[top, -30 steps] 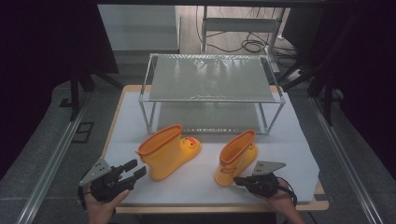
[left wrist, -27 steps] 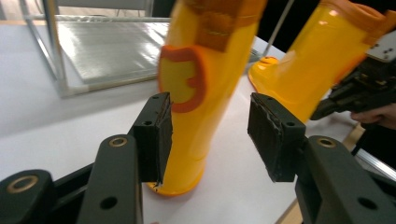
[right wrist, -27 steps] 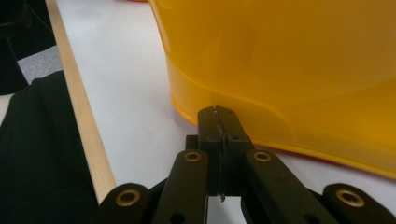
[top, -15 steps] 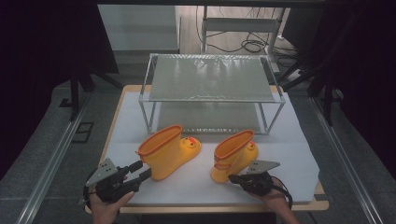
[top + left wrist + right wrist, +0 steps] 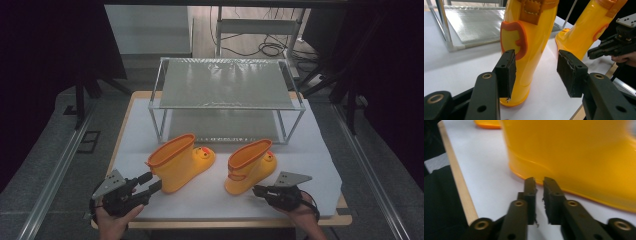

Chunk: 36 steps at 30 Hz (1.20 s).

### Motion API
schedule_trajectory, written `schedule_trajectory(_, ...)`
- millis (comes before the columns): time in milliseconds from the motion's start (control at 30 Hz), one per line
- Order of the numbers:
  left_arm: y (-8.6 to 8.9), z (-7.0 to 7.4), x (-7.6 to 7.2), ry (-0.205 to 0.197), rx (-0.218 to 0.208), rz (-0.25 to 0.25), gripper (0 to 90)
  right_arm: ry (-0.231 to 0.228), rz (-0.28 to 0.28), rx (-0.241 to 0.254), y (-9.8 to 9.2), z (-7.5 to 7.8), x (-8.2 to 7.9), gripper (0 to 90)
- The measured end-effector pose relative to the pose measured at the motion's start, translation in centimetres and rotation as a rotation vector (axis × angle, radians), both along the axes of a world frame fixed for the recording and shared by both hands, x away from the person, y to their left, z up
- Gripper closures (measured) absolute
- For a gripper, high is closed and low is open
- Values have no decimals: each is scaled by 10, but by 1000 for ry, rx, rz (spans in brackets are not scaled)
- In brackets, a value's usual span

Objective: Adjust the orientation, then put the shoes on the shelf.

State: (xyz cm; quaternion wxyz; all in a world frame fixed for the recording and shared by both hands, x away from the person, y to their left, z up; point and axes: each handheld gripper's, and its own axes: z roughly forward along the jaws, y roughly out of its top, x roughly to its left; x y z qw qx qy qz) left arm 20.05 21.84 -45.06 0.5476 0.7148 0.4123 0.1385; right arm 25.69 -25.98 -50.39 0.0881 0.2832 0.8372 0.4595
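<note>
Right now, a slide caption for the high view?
Two yellow boots before a wire rack, a gripper nearing each.

Right gripper (image 5: 259,190) let go of the right yellow rubber duck-face boot (image 5: 250,165); its jaws have just been opening, with nothing between them, tips just beside the boot's heel. That boot tipped from upright to lean.

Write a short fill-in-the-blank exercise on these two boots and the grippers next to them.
1. Both boots are coloured ____.
2. Behind the boots stands a metal ____ with two shelves.
3. The left gripper has its jaws ____ beside the left boot's heel.
4. The right gripper points at the ____ of the right boot.

Missing words: yellow; rack; open; heel
</note>
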Motion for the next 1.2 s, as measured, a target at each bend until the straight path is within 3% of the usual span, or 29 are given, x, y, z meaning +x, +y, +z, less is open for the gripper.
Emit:
schedule_trajectory(67,-1,0,0,1,-1,-5,492,-3,-40,13,-13,1,0,698)
schedule_trajectory(100,-2,0,-1,1,0,-5,489,-4,-86,31,-25,2,2,636)
schedule_trajectory(133,-2,0,-1,1,0,-5,488,-4,-86,31,-25,2,2,636)
schedule_trajectory(167,-3,0,-1,1,0,-6,487,-1,-134,46,-37,3,6,586)
schedule_trajectory(267,-2,0,-1,1,-4,-3,487,5,-207,40,-53,2,12,548)
schedule_trajectory(300,-2,0,-1,1,-4,-3,487,5,-207,40,-53,2,12,548)
schedule_trajectory(433,-1,-1,-1,2,-6,-3,486,16,-313,29,-72,-2,17,520)
schedule_trajectory(600,0,3,-2,-4,-4,1,485,21,-343,32,-77,-4,19,509)
schedule_trajectory(900,6,15,-5,-15,-12,4,472,21,-347,26,-78,-4,20,504)
schedule_trajectory(1100,11,34,-5,-40,-1,-3,459,25,-343,21,-77,-5,21,505)
schedule_trajectory(1200,14,51,-3,-63,6,-5,459,25,-344,23,-78,-4,21,505)
